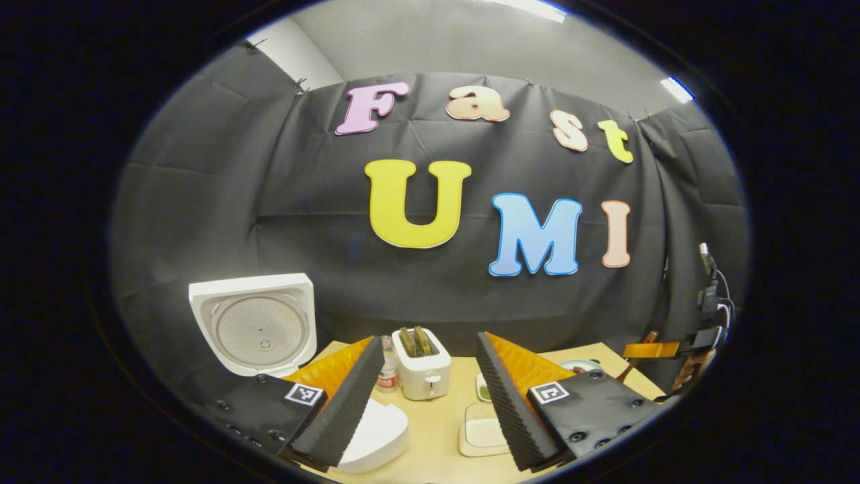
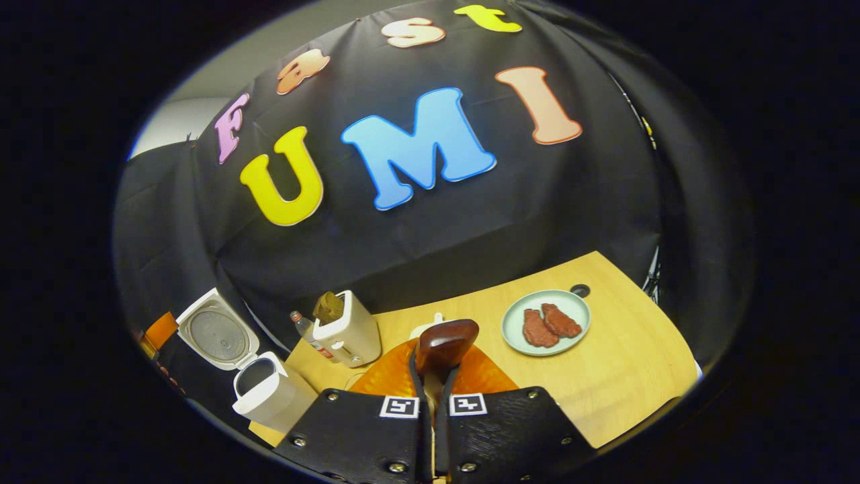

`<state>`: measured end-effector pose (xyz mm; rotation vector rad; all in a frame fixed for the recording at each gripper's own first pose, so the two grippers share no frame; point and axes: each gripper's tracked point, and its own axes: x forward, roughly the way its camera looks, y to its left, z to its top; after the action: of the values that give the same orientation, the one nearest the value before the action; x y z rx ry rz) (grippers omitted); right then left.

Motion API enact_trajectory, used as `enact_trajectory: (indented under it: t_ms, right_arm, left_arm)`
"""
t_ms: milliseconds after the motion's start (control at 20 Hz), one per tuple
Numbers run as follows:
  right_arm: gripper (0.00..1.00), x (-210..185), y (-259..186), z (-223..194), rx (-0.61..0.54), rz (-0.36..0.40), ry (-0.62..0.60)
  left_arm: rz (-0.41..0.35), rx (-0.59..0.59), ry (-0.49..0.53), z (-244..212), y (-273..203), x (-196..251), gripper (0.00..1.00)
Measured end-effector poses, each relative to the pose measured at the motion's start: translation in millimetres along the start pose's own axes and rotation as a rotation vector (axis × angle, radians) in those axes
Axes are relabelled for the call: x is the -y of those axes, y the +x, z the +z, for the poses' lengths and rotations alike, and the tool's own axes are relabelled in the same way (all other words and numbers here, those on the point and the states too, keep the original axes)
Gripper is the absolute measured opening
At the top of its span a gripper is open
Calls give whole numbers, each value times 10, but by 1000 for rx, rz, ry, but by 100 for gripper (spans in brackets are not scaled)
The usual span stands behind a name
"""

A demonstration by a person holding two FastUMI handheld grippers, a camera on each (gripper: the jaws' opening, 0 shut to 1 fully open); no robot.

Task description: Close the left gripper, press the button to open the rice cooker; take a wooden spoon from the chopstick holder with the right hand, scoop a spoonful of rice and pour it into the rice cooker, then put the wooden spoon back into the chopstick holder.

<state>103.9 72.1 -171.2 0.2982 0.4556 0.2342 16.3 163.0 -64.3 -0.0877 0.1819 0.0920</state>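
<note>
In the left gripper view the left gripper (image 1: 430, 396) stands with fingers apart at bottom centre, and the cooker (image 1: 259, 326) is at lower left (lid up). In the right gripper view the right gripper (image 2: 435, 376) is clamped on the spoon (image 2: 443, 344) at bottom centre, with the cooker (image 2: 259, 390) open at lower left.
</note>
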Motion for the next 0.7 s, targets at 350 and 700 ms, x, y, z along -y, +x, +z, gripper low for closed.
enact_trajectory:
  t_ms: [350, 700]
  right_arm:
    - [2, -583, 708, -581, -83, 37, -60]
    - [3, -813, 1466, -1151, -128, -1, -260]
  left_arm:
    - [-8, 5, 3, -53, -114, -333, 96]
    - [18, -57, -10, -285, -76, -661, 96]
